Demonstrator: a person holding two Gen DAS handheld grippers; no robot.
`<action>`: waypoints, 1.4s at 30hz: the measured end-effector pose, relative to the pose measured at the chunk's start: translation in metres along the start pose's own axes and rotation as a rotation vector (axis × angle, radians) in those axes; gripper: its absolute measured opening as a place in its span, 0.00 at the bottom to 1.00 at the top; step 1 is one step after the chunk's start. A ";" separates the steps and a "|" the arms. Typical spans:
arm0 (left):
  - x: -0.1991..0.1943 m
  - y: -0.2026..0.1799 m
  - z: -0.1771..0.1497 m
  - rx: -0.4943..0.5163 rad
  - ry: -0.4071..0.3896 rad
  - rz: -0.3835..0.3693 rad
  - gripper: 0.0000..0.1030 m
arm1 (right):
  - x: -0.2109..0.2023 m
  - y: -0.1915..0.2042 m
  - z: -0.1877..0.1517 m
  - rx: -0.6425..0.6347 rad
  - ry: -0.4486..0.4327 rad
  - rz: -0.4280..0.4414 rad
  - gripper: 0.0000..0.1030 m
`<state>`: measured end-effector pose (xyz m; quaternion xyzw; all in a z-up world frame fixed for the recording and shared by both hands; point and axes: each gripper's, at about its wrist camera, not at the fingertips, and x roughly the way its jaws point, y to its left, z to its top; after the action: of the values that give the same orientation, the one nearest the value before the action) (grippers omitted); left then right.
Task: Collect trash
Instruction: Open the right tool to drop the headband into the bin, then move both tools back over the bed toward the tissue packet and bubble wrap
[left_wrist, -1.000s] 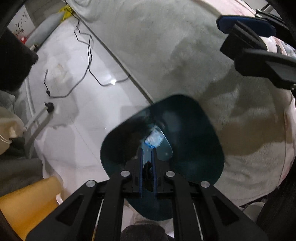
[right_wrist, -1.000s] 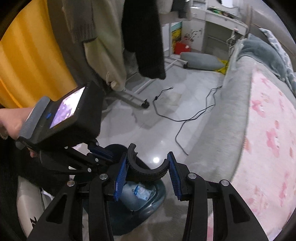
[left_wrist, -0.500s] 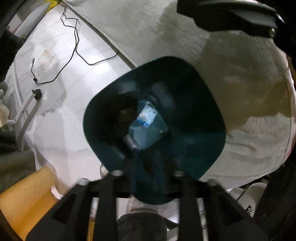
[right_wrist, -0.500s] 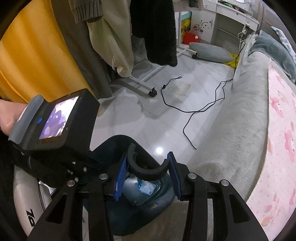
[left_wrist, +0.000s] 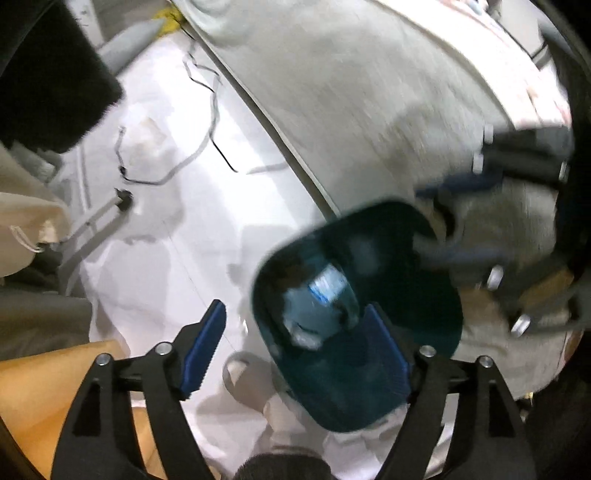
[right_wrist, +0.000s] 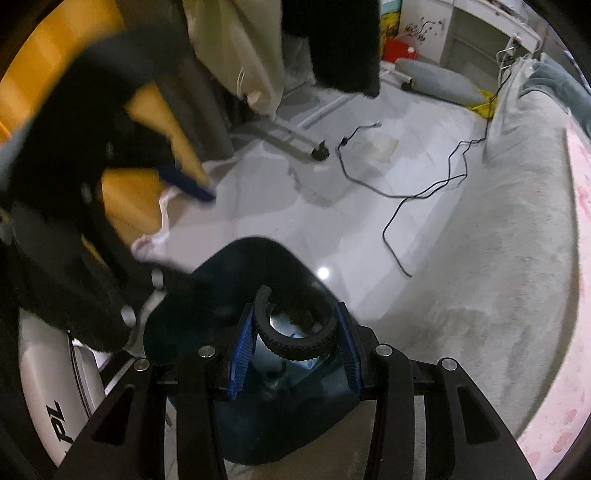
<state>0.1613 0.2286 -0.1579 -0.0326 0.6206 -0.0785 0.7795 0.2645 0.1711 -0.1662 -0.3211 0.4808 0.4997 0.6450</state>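
A dark teal trash bin (left_wrist: 406, 280) stands on the white floor beside the bed; it also shows in the right wrist view (right_wrist: 236, 266). A clear plastic bottle with a blue label (left_wrist: 325, 295) lies inside it. My left gripper (left_wrist: 295, 339) is open and empty, just left of and above the bin. My right gripper (right_wrist: 295, 332) is shut on a curved black rubber piece (right_wrist: 291, 343) and holds it over the bin's mouth. The right gripper shows blurred at the right of the left wrist view (left_wrist: 517, 206).
A grey fuzzy blanket (right_wrist: 498, 258) covers the bed on the right. A black cable (right_wrist: 399, 184) lies on the floor. Clothes hang on a wheeled rack (right_wrist: 295, 129) at the back. A yellow curtain (right_wrist: 44, 74) and a white appliance (right_wrist: 44, 387) are on the left.
My left gripper has opened, let go of the bin's rim and drawn back to the left. My right gripper still holds the rubber piece, now lower over the bin.
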 end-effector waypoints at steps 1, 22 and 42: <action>-0.005 0.003 0.002 -0.013 -0.028 0.005 0.79 | 0.002 0.002 0.000 -0.006 0.006 0.001 0.42; -0.140 -0.007 0.037 -0.156 -0.609 0.110 0.93 | 0.039 0.027 -0.024 -0.066 0.151 0.017 0.46; -0.173 -0.110 0.061 -0.019 -0.826 0.108 0.96 | -0.094 -0.007 -0.077 0.152 -0.206 -0.114 0.77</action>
<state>0.1738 0.1459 0.0385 -0.0359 0.2570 -0.0123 0.9657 0.2451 0.0686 -0.1033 -0.2449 0.4294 0.4547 0.7408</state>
